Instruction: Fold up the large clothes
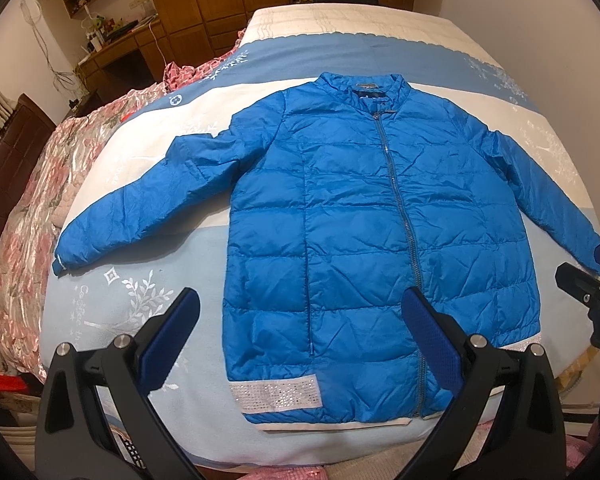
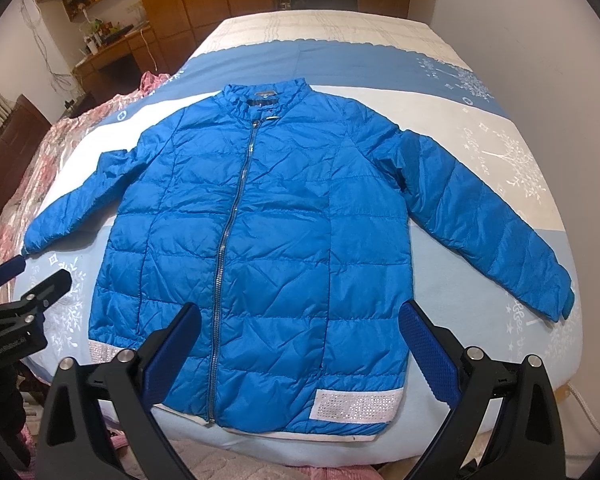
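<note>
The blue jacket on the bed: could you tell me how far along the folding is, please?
Done: the blue jacket lies flat, front up and zipped, on the bed, both sleeves spread out to the sides. In hand: nothing; the left gripper and the right gripper are both open above the hem, holding no fabric. Left: every fold, since neither the sleeves nor the body are folded yet.

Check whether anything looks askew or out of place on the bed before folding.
Nothing is damaged or spilled. The blue quilted puffer jacket lies flat and zipped, sleeves spread. Only oddity: a pink floral quilt is bunched at the bed's edge, beside one sleeve.
</note>
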`<state>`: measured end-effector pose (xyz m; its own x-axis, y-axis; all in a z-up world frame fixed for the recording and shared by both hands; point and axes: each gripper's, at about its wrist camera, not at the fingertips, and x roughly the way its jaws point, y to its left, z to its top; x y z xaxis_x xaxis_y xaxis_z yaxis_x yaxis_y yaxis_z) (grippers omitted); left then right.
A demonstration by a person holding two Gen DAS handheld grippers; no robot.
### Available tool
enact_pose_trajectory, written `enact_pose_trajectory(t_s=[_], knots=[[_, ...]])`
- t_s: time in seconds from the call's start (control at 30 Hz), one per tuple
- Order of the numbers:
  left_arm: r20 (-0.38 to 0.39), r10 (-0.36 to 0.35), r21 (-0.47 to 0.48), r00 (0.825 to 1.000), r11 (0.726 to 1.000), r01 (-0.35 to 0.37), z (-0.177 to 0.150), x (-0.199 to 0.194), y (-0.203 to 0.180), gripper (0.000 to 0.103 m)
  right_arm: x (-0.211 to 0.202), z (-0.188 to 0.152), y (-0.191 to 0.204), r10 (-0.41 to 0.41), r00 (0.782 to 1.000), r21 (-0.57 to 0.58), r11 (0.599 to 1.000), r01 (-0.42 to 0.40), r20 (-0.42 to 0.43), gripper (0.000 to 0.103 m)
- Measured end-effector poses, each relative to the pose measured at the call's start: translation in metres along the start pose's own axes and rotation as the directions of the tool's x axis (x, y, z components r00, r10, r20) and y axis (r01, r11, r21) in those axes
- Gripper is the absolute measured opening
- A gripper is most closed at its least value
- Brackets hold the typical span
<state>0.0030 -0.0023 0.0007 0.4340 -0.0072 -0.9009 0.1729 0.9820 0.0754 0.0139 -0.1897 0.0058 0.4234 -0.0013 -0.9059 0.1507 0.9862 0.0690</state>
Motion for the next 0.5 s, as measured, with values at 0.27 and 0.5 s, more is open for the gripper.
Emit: enact_pose_trajectory(t_s=[0.27,0.5], knots=[[-0.044,-0.033,0.078,0.998,0.996,0.037,0.018,0.027,-0.053,0.100,0.021,-0.004,-0.093,0.043,0.999,0.196,0.980,-0.047,0.023,0.099],[-0.041,-0.026,0.295,0.999,0.955,0.037,0.045,0.064,-0.146,0.100,0.029,-0.025,-0.242,-0.043,0.995,0.419,0.908,0.002,0.088,0.099]])
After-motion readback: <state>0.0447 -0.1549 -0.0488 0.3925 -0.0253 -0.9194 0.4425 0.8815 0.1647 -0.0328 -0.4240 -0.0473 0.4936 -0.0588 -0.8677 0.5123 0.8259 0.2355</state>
